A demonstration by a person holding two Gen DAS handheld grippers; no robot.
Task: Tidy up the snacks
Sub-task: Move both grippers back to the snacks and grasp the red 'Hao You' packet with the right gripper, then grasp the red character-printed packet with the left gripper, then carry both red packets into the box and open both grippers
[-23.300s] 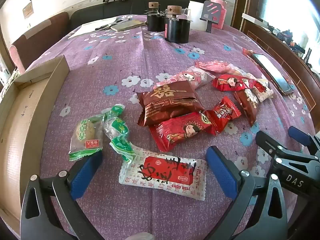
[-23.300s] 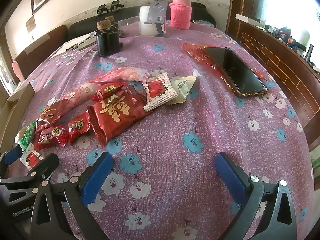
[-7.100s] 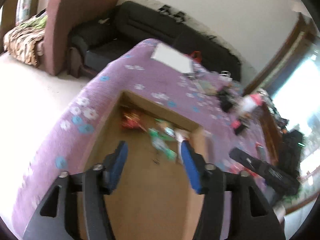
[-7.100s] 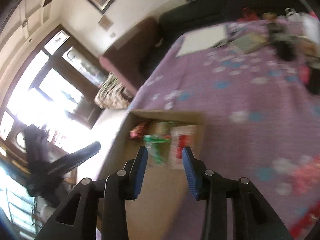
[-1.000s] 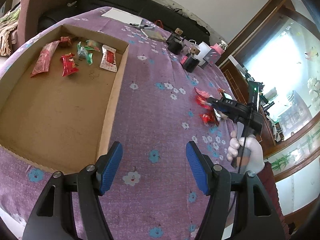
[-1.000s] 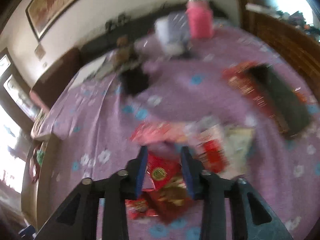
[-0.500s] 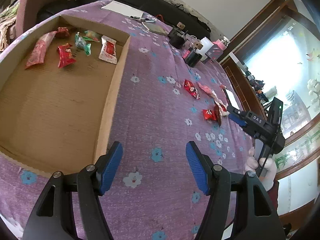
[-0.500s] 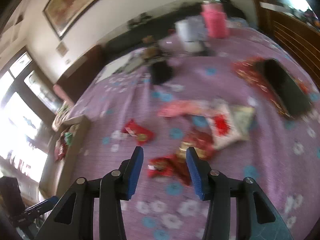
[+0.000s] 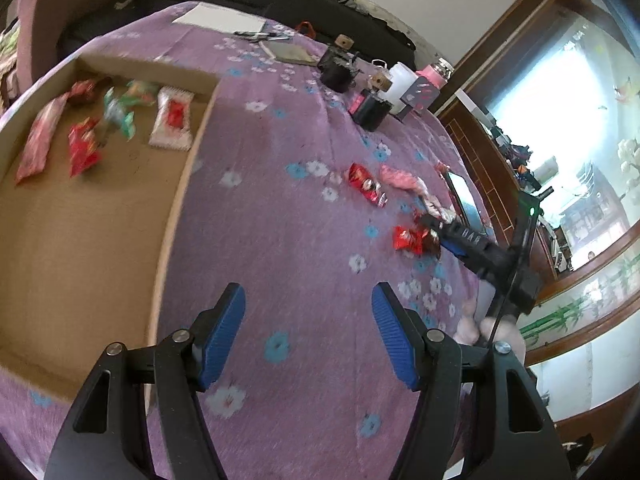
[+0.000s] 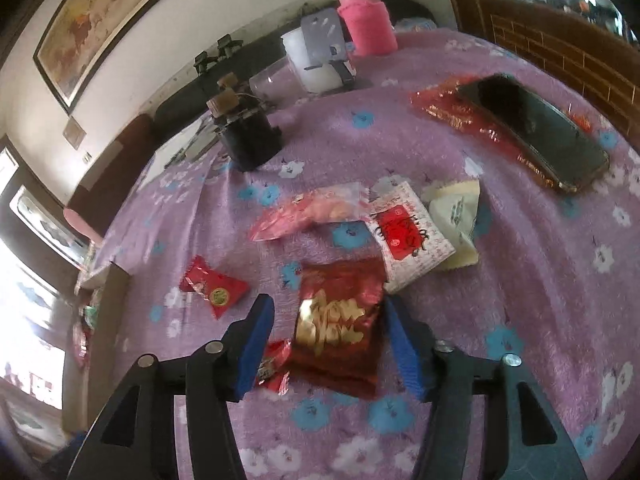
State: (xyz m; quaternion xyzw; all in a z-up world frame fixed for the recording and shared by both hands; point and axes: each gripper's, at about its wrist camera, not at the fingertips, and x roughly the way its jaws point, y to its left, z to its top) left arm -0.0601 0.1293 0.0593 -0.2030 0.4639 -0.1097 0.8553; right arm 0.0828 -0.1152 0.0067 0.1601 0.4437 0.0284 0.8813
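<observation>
Snack packet, dark red [image 10: 338, 326], lies between spread right tongs [image 10: 326, 344], lower centre; left tongs [image 9: 308, 338] wide, empty.

Black phone [image 10: 532, 128], pink bottle [image 10: 366, 20], framed painting [image 10: 104, 12], floral tablecloth [image 10: 540, 300]

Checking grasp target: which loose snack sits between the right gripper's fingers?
The large dark-red packet with gold characters; it alone lies between the open right gripper's fingers, the other packets beside or beyond them.
</observation>
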